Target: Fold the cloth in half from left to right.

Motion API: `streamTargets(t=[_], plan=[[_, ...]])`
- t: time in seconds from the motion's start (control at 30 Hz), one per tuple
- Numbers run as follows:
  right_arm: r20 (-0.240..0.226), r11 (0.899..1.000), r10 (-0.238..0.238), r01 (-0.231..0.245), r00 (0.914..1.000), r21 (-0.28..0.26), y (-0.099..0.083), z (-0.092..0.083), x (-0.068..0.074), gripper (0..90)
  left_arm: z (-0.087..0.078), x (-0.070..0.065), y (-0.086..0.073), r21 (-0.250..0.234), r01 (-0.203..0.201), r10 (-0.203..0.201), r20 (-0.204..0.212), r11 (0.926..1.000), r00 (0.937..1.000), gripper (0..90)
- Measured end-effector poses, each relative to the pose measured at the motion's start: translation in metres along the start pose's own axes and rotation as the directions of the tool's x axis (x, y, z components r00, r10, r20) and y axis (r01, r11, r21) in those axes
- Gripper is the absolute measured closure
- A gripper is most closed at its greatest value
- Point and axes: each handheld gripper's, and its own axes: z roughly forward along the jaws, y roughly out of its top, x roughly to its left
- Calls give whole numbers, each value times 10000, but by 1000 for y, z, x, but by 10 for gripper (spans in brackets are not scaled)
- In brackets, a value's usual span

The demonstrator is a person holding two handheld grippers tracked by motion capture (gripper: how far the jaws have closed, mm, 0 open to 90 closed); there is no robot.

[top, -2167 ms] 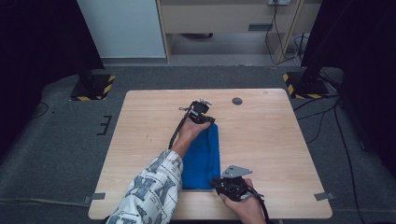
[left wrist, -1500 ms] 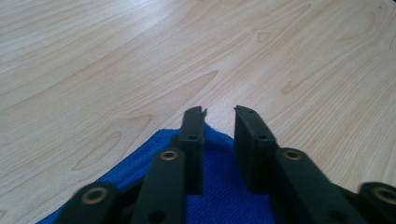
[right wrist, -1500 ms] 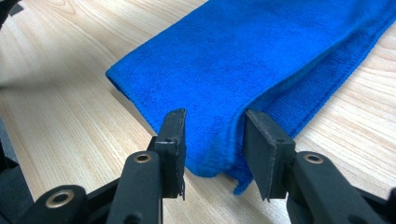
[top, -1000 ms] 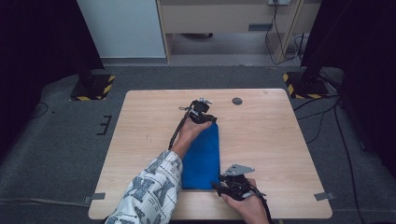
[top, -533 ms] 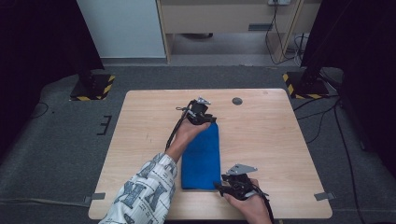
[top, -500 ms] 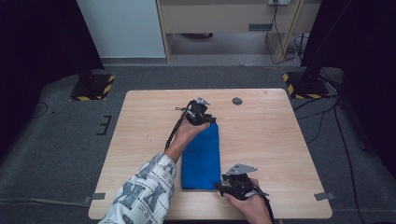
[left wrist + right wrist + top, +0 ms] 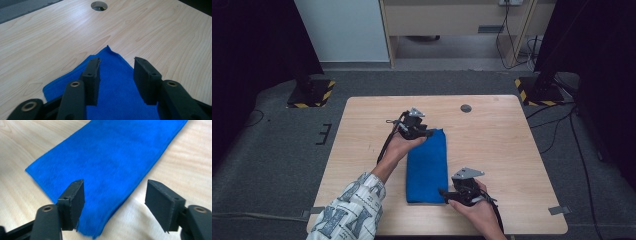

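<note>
A blue cloth (image 7: 428, 165) lies folded into a long strip on the wooden table (image 7: 507, 150). In the high view my left gripper (image 7: 427, 133) sits at the cloth's far left corner and my right gripper (image 7: 445, 194) at its near right corner. In the left gripper view the left gripper (image 7: 117, 65) stands open just above the cloth's pointed corner (image 7: 113, 82), and its jaws have just been opening. The right gripper (image 7: 115, 187) is open wide over the cloth's edge (image 7: 105, 152); its jaws have also just been opening. The cloth lies flat under both, and neither grips it.
A round cable hole (image 7: 466, 108) is in the tabletop near the far edge, also seen in the left gripper view (image 7: 99, 5). Stands with yellow and black striped bases (image 7: 309, 94) (image 7: 538, 90) flank the table on the floor. Bare wood lies either side of the cloth.
Both grippers' jaws have spread apart and let the cloth's corners lie flat. The left hand has drawn slightly left and up from the far corner; the right hand has stayed in place.
</note>
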Motion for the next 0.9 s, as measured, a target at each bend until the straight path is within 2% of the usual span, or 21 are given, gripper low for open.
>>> streamTargets(t=[0.1,0.33,0.53,0.67,0.8,0.9], plan=[[87,9999,-98,99,9999,-94,8,3,-2,284,-7,1,-2,53,-170,171,-134,9998,9998,509],[185,9998,-107,110,9998,-145,22,6,-9,246,-24,5,-4,-253,-221,213,-320,9994,9993,445],[174,9999,-130,131,9998,-92,31,9,-17,218,-31,6,-12,-49,-211,209,-427,9998,9989,382],[219,9999,-119,121,9997,-65,38,11,-23,193,-36,5,-16,-9,-334,333,-433,9994,9985,292],[223,9998,-193,194,9996,-38,48,12,-29,177,-42,7,-17,-37,-494,491,-619,9988,9969,209],[220,9998,-153,156,9996,-146,55,14,-35,175,-46,9,-19,-24,-529,526,-719,9986,9960,176]])
